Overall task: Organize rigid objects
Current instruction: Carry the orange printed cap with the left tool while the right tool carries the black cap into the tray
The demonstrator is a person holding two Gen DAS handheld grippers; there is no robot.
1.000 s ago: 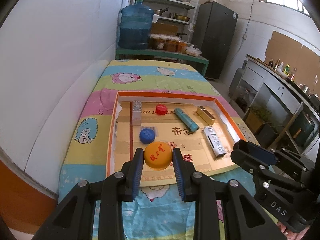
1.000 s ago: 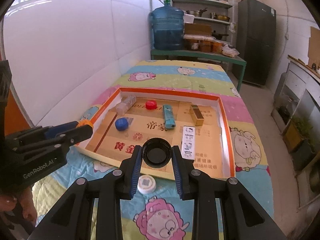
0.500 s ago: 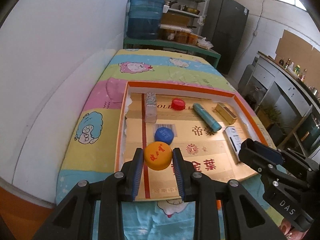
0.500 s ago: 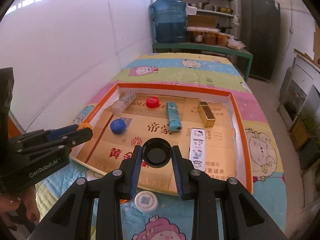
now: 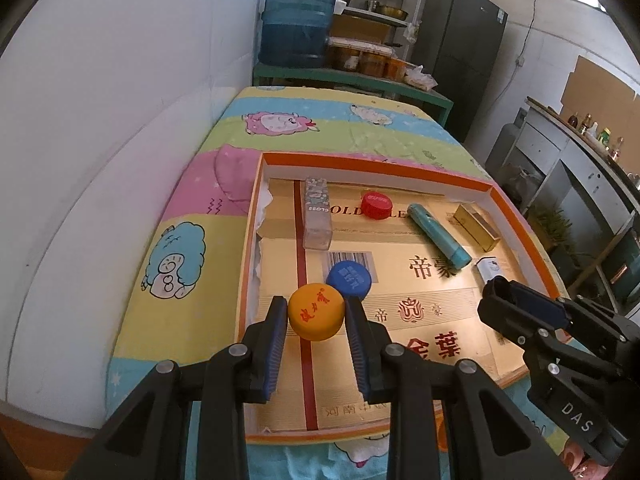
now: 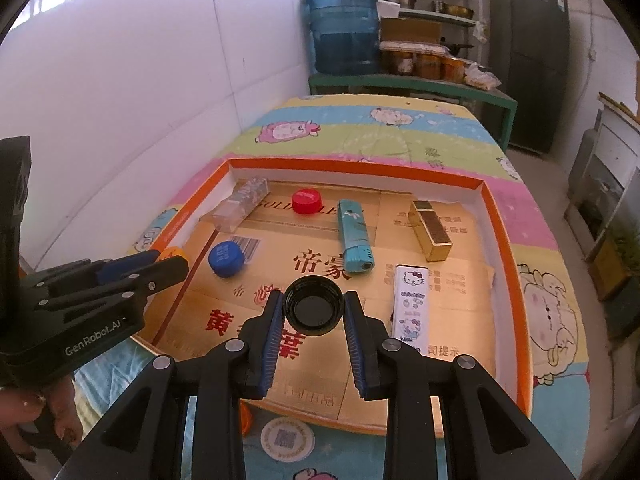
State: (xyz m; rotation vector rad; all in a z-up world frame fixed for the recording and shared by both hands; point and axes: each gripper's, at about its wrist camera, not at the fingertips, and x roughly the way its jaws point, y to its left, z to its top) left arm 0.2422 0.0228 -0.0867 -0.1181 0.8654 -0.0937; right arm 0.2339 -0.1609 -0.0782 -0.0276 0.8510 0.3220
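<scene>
- Left wrist view: left gripper clamped on orange cap, over the tray near its left edge; blue cap lies just beyond.
- Right gripper clamped on black cap, open side up, above the tray's near-middle floor, so placement is straight down.

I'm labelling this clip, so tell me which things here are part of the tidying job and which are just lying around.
Part of the job:
orange cap in left gripper
black cap in right gripper
blue cap
red cap
teal lighter
gold box
orange tray

Lying about:
water jug
round sticker
</scene>
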